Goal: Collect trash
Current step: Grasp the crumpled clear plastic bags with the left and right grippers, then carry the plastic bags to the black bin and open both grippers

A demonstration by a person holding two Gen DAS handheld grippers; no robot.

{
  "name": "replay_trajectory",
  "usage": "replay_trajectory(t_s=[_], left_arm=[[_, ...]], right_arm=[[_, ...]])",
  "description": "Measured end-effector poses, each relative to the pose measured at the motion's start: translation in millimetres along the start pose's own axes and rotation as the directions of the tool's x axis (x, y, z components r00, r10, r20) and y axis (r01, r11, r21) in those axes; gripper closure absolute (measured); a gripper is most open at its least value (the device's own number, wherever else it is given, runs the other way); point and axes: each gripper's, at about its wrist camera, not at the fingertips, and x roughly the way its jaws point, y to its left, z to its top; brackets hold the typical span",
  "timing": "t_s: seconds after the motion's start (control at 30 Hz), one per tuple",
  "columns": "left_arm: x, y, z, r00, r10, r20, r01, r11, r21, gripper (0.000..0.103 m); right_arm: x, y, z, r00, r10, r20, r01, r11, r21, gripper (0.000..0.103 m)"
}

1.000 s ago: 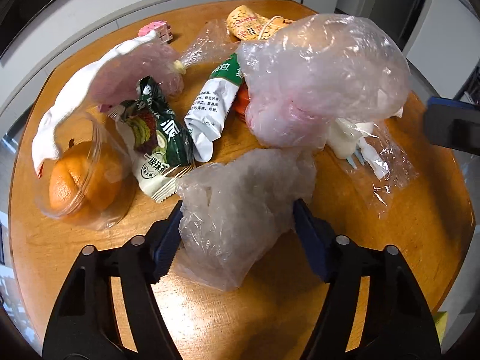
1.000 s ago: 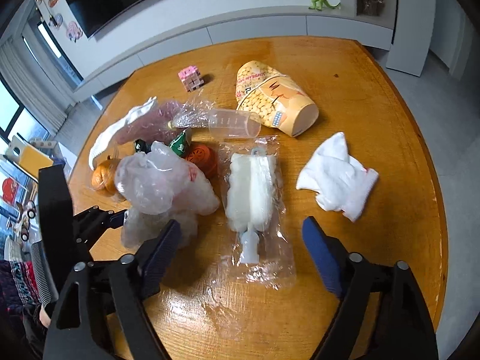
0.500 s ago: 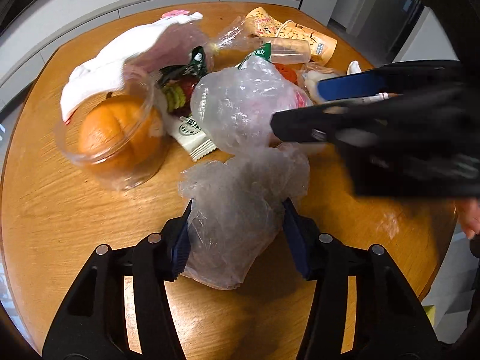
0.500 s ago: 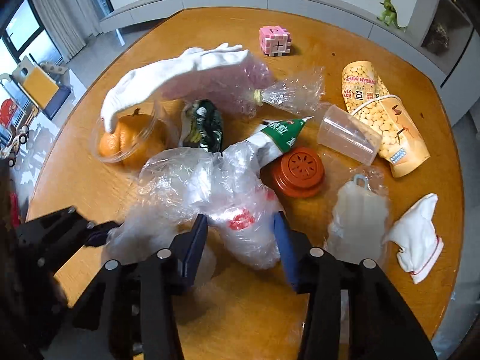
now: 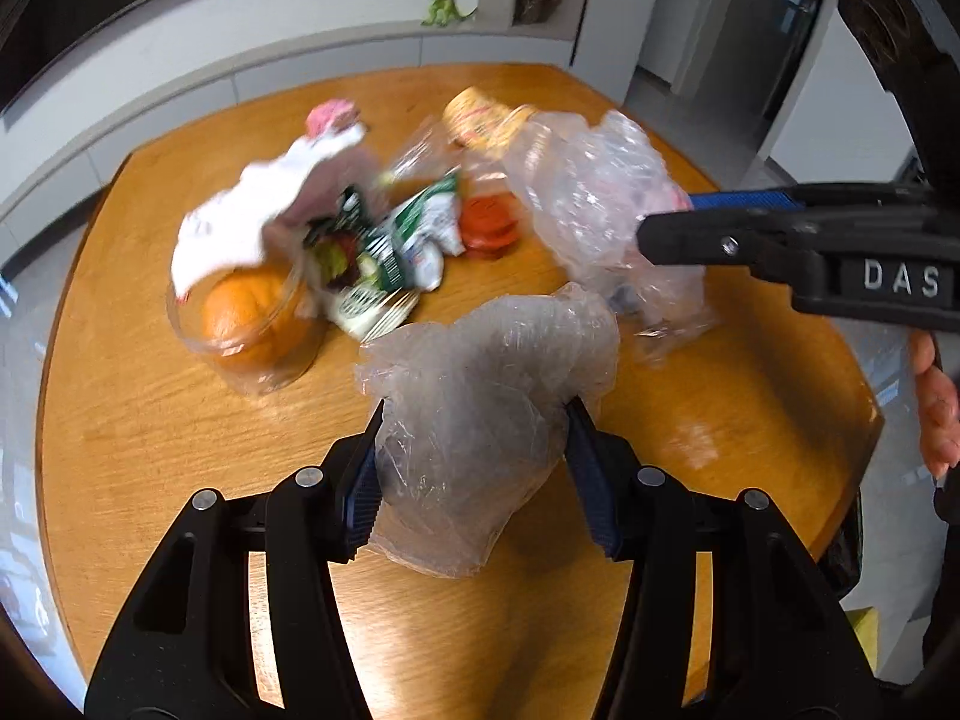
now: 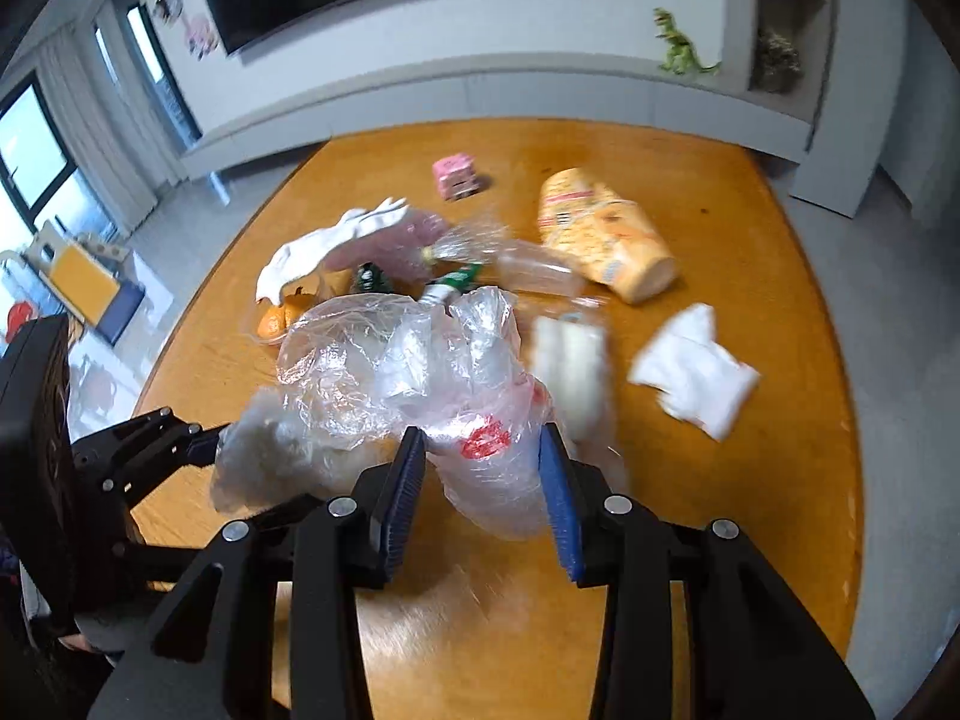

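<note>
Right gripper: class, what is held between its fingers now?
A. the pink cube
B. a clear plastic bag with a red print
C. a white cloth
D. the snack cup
B: in the right wrist view the right gripper is shut on the plastic bag, which has a red print; its jaws have just been closing.

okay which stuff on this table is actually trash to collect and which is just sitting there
Trash, as it looks:
- grey plastic bag, gripped by left gripper
- clear plastic bag, gripped by right gripper
- green snack wrapper
- popcorn cup

Probably just lying about:
- pink cube toy
- orange in a clear tub
- toy dinosaur
</note>
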Motion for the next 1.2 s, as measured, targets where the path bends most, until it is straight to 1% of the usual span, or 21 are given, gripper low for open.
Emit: replay_trajectory(t_s=[0.13,0.3,0.37,0.5,0.63,0.67,0.7,0.77,0.8,0.87,0.9,0.97,1.0,1.03,1.07,1.1,1.13,1.17,1.2], left_arm=[[-12,-45,13,0.999,-0.033,0.042,0.03,0.997,0.073,0.049],[-9,-110,21,0.994,-0.096,0.052,0.087,0.983,0.162,0.049],[-8,-144,20,0.99,-0.13,0.047,0.118,0.972,0.206,0.049],[-2,-212,18,0.979,-0.201,0.026,0.183,0.935,0.304,0.048],[10,-288,8,0.96,-0.277,-0.028,0.264,0.875,0.405,0.048],[13,-302,4,0.956,-0.29,-0.043,0.281,0.862,0.422,0.048],[19,-324,-2,0.949,-0.306,-0.069,0.304,0.841,0.448,0.048],[27,-354,-13,0.938,-0.33,-0.109,0.34,0.809,0.479,0.048],[34,-373,-21,0.931,-0.339,-0.136,0.36,0.788,0.5,0.047],[47,-398,-32,0.922,-0.343,-0.178,0.383,0.756,0.53,0.047],[55,-414,-42,0.916,-0.344,-0.206,0.399,0.736,0.547,0.046],[67,-436,-57,0.904,-0.342,-0.256,0.428,0.708,0.562,0.046],[73,-446,-64,0.899,-0.337,-0.28,0.438,0.698,0.567,0.046],[83,-457,-72,0.895,-0.322,-0.307,0.445,0.69,0.571,0.045],[92,-467,-80,0.892,-0.311,-0.328,0.45,0.683,0.576,0.04],[102,-474,-85,0.889,-0.299,-0.347,0.454,0.676,0.58,0.022],[117,-481,-92,0.887,-0.278,-0.37,0.454,0.671,0.586,0.011],[125,-488,-96,0.887,-0.267,-0.376,0.451,0.672,0.587,0.006],[132,-495,-99,0.892,-0.252,-0.375,0.439,0.678,0.59,0.006]], right_arm=[[-44,-40,-36,0.998,-0.049,0.047,0.045,0.996,0.078,0.062],[-94,-94,-94,0.987,-0.137,0.08,0.119,0.974,0.191,0.062],[-113,-116,-121,0.981,-0.173,0.085,0.147,0.958,0.244,0.062],[-146,-156,-181,0.964,-0.255,0.078,0.214,0.914,0.346,0.062],[-173,-191,-254,0.946,-0.323,0.038,0.271,0.847,0.457,0.061],[-178,-198,-273,0.942,-0.336,0.022,0.284,0.827,0.485,0.061],[-182,-204,-293,0.938,-0.346,0.006,0.294,0.806,0.514,0.061],[-185,-220,-334,0.935,-0.353,-0.034,0.307,0.756,0.578,0.061],[-185,-226,-349,0.935,-0.35,-0.053,0.309,0.735,0.604,0.061],[-181,-238,-382,0.939,-0.333,-0.089,0.307,0.692,0.653,0.061],[-176,-246,-403,0.941,-0.319,-0.116,0.309,0.663,0.682,0.061],[-164,-261,-431,0.946,-0.283,-0.156,0.305,0.624,0.719,0.061],[-159,-266,-442,0.948,-0.266,-0.174,0.306,0.61,0.731,0.059],[-151,-271,-452,0.948,-0.249,-0.2,0.312,0.595,0.741,0.051],[-142,-278,-464,0.946,-0.232,-0.225,0.32,0.574,0.754,0.045],[-137,-282,-471,0.945,-0.225,-0.237,0.324,0.555,0.766,0.033],[-133,-287,-479,0.944,-0.223,-0.242,0.326,0.53,0.783,0.025],[-131,-291,-488,0.943,-0.225,-0.245,0.327,0.501,0.801,0.023],[-130,-293,-492,0.943,-0.227,-0.244,0.327,0.482,0.813,0.022]])
